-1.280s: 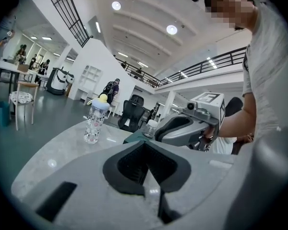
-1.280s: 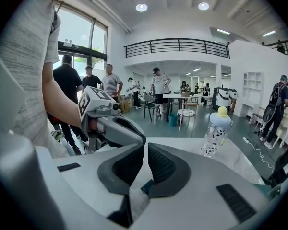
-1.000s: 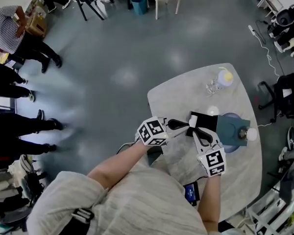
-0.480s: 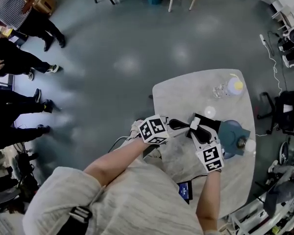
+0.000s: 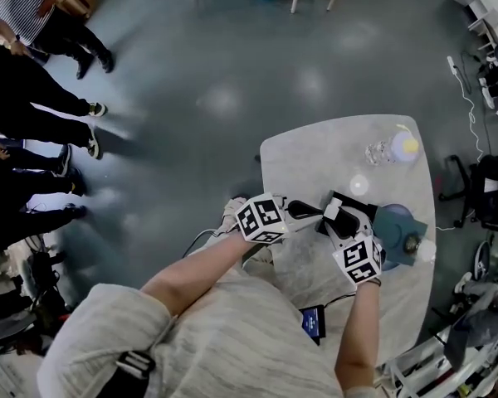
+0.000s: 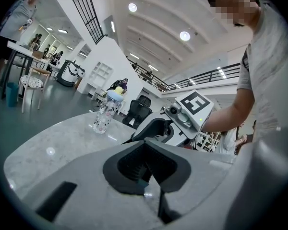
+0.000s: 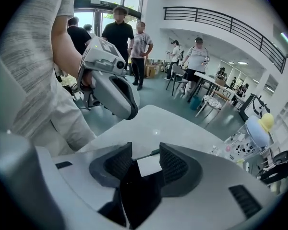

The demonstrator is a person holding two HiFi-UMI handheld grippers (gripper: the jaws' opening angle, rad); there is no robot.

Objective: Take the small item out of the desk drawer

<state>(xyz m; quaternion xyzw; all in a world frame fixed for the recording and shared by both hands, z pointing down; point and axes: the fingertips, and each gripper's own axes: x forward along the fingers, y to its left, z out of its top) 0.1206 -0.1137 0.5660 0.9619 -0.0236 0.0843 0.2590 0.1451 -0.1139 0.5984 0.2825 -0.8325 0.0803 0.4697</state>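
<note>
A small white square item lies between the pads of my right gripper, on top of a black box on the grey table. The right jaws are opening and stand a little apart from the item's sides. In the head view the right gripper reaches over the black box from the near side. My left gripper points at the box from the left. Its jaws look shut, with only a tiny bluish glint at the tips. The inside of the box is hidden.
A teal object sits just right of the black box. A clear patterned bottle stands at the table's far right corner. A dark blue card lies at the near edge. People stand on the floor at the left; chairs stand beyond the table.
The right jaws have spread apart around the white item. Both grippers stay by the black box, and my view has shifted slightly.
</note>
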